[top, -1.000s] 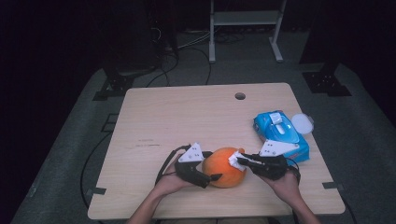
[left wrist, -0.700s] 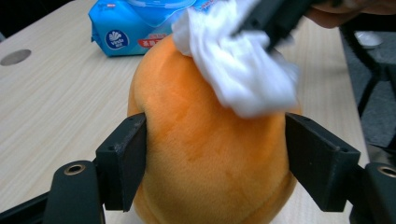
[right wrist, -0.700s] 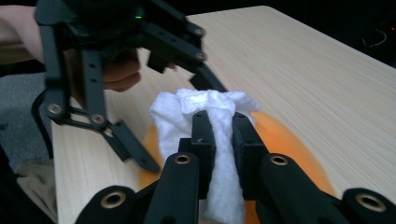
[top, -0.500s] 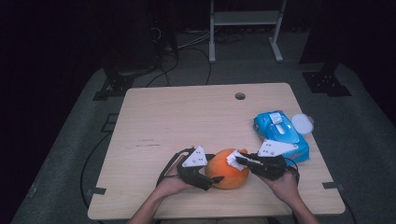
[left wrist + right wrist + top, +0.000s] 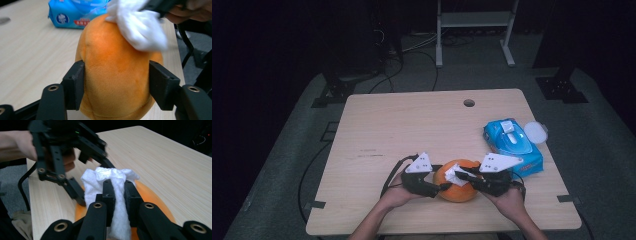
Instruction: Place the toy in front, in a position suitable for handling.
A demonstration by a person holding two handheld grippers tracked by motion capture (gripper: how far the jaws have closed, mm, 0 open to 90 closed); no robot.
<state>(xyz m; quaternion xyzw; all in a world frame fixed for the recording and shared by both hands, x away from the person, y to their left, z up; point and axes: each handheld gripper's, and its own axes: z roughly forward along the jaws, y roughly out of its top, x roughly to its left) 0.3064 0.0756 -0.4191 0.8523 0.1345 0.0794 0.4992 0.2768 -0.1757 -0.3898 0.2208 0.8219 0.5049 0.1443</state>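
Your left gripper has its jaws spread around the orange plush ball, one pad pressed on each flank, so it is clamping the ball in place near the table's front edge, a little right of centre. Your right gripper is pinching a bunched white wipe between its closed jaws, and the wipe rests on the ball's upper side, on the face turned away from your left gripper. That is the relation to mind: the ball lies directly between your two grippers, its top under the wipe, so any wiping stroke probably runs across the crown toward or away from the holding hand. The blue wet-wipe pack sits by the right edge, with a white lid just beside it.
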